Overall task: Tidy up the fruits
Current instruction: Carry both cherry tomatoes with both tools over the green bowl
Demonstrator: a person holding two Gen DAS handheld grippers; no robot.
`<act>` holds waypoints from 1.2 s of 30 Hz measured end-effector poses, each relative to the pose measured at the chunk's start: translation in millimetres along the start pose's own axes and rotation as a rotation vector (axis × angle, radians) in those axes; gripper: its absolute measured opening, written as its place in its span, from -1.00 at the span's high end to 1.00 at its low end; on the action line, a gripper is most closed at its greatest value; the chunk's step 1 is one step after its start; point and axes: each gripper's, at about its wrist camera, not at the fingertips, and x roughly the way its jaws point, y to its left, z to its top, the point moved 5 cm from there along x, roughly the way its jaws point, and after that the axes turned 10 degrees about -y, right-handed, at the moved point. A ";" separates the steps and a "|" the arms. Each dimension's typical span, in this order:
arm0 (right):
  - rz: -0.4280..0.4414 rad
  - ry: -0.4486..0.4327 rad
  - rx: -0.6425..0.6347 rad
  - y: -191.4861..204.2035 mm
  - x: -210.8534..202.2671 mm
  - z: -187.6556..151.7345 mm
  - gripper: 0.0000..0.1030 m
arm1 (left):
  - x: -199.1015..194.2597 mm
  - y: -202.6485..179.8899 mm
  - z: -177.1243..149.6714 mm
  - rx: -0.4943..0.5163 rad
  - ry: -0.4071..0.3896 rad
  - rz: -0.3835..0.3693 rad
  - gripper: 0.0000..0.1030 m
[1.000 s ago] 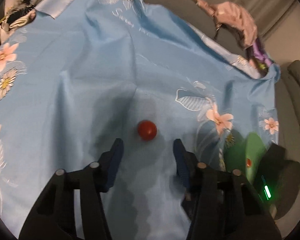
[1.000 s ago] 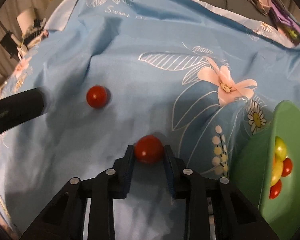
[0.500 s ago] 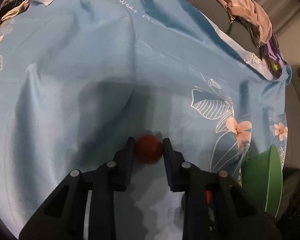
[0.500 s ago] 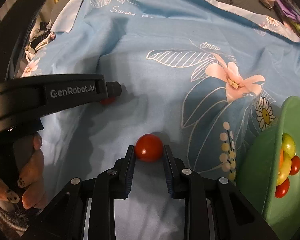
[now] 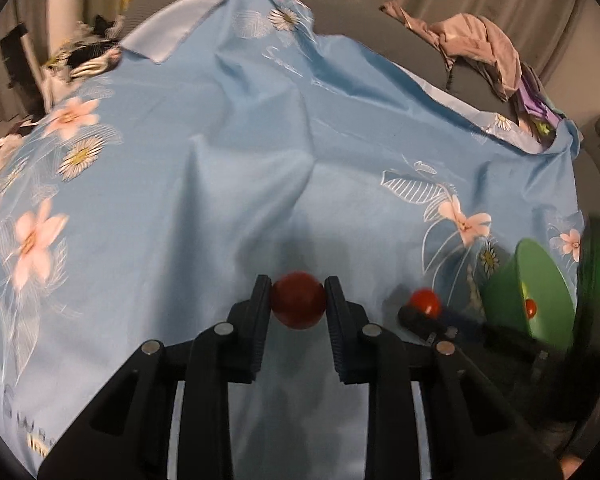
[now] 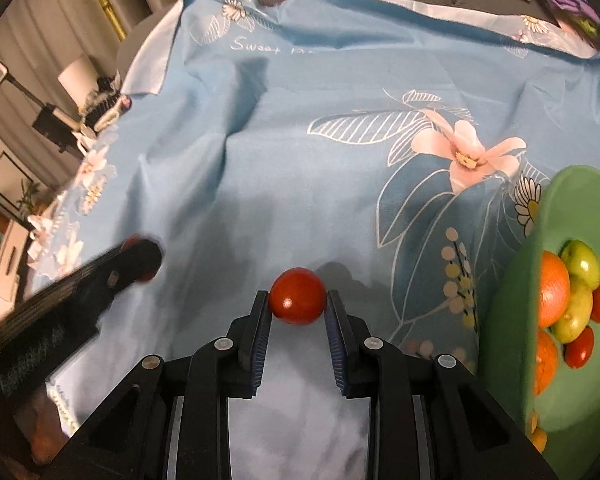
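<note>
A: Were both clamped?
B: Yep, left gripper [image 5: 298, 300] fingers pinched one small round red tomato [image 5: 298, 300], right gripper [image 6: 297, 304] another red tomato [image 6: 297, 296].
A: Bowl?
B: Green plastic bowl [image 6: 512, 288] of fruit, right edge of the blue floral cloth [image 6: 300, 140].

Left gripper [image 5: 298, 300] — matte black frame, round silver screw heads, ribbed black fingers [image 5: 259, 312]. Right gripper [image 6: 298, 306] — same black frame and screws, fingers [image 6: 337, 328] lined with ribbed blue pads.
</note>
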 end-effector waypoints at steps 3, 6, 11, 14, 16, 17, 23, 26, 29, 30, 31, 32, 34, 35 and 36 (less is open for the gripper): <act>0.025 -0.006 0.012 2.5 -8.8 -3.5 0.45 | -11.2 7.7 -14.6 -0.012 0.012 -0.025 0.48; 0.040 -0.017 0.003 7.4 -16.3 -6.6 0.45 | -18.0 10.4 -23.9 0.013 -0.008 0.014 0.48; 0.063 -0.028 -0.007 13.5 -22.1 -7.7 0.45 | -21.8 7.4 -31.7 0.032 -0.018 -0.002 0.48; 0.082 -0.023 0.006 15.0 -22.5 -11.1 0.45 | -27.4 2.5 -29.5 0.063 -0.052 0.027 0.48; 0.085 -0.020 0.007 17.5 -22.0 -12.3 0.45 | -31.1 -1.0 -29.9 0.082 -0.070 0.035 0.47; 0.084 -0.021 0.010 18.9 -22.0 -13.0 0.45 | -32.0 -2.1 -30.2 0.085 -0.073 0.032 0.47; 0.072 -0.020 -0.003 26.5 -22.9 -20.8 0.45 | -32.9 -0.3 -30.1 0.082 -0.083 0.050 0.47; 0.075 -0.016 -0.011 29.5 -22.1 -21.9 0.45 | -33.8 -0.4 -30.3 0.075 -0.084 0.049 0.47; 0.067 -0.019 -0.022 31.8 -21.9 -21.2 0.45 | -35.1 -0.6 -30.0 0.075 -0.087 0.050 0.47; 0.069 -0.018 -0.027 33.3 -22.2 -22.1 0.45 | -35.9 -0.7 -29.6 0.075 -0.088 0.047 0.47; 0.073 -0.015 -0.031 35.0 -22.5 -22.7 0.45 | -37.0 -1.5 -29.7 0.073 -0.089 0.045 0.47; 0.080 -0.015 -0.037 37.2 -23.3 -23.3 0.45 | -38.6 -2.3 -29.6 0.071 -0.091 0.040 0.47; 0.082 -0.020 -0.045 40.8 -25.3 -23.7 0.45 | -43.1 -4.4 -29.0 0.075 -0.101 0.036 0.47; 0.081 -0.025 -0.049 42.0 -27.0 -23.6 0.45 | -45.0 -4.7 -27.9 0.080 -0.108 0.036 0.47; 0.083 -0.029 -0.051 42.6 -28.6 -23.2 0.45 | -47.4 -5.6 -27.3 0.083 -0.115 0.034 0.47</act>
